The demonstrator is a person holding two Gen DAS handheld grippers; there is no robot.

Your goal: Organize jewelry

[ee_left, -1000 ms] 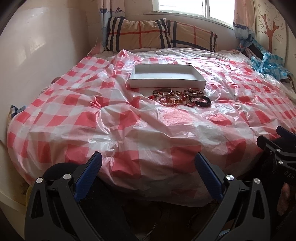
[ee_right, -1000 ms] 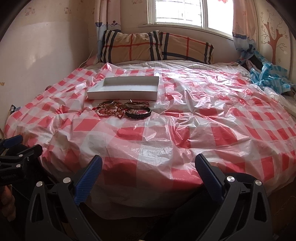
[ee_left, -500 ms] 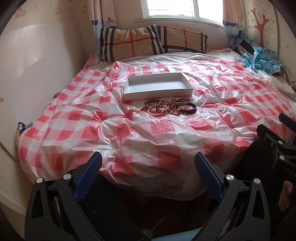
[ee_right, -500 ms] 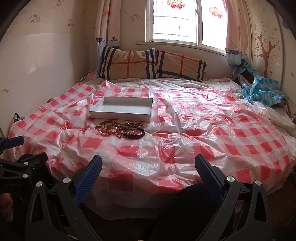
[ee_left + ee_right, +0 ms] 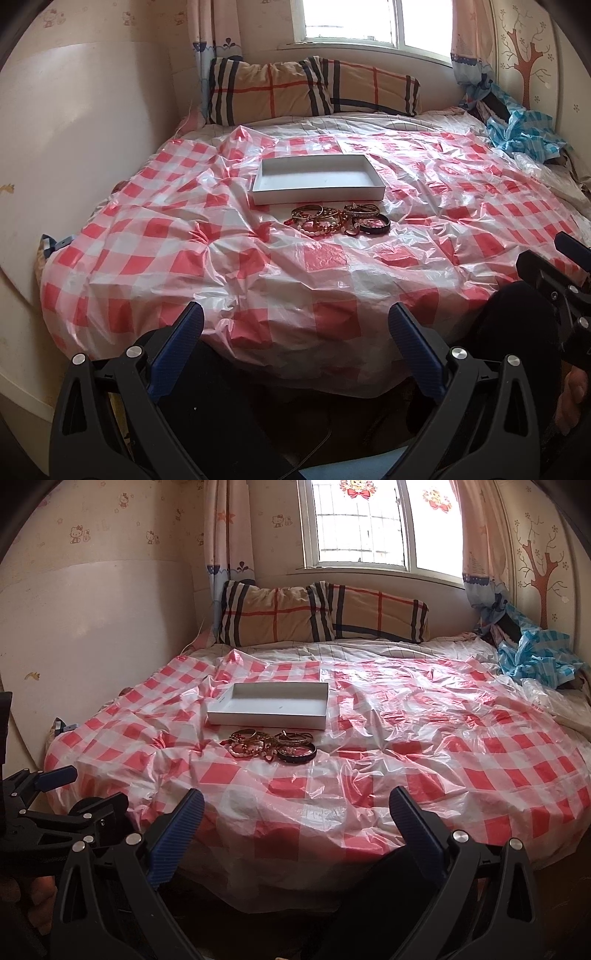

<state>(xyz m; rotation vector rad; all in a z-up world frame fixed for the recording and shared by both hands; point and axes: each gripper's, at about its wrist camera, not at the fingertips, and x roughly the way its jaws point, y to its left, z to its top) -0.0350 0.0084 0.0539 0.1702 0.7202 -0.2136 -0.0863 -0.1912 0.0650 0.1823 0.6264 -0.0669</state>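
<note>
A pile of bracelets and bangles [image 5: 336, 220] lies on the red-and-white checked plastic sheet [image 5: 258, 266] on the bed, just in front of an empty shallow white box [image 5: 317, 179]. The pile [image 5: 271, 746] and the box [image 5: 271, 706] also show in the right wrist view. My left gripper [image 5: 295, 332] is open and empty, held off the near edge of the bed. My right gripper [image 5: 295, 812] is open and empty too, beside the left one, far from the jewelry.
Plaid pillows [image 5: 314, 88] lie at the head of the bed under a window. Blue checked cloth [image 5: 524, 129] is bunched at the far right. A wall [image 5: 74, 147] runs along the left side.
Both grippers have drawn back and risen, so the bed looks farther and more of the wall and window shows. The jewelry and box have not moved.
</note>
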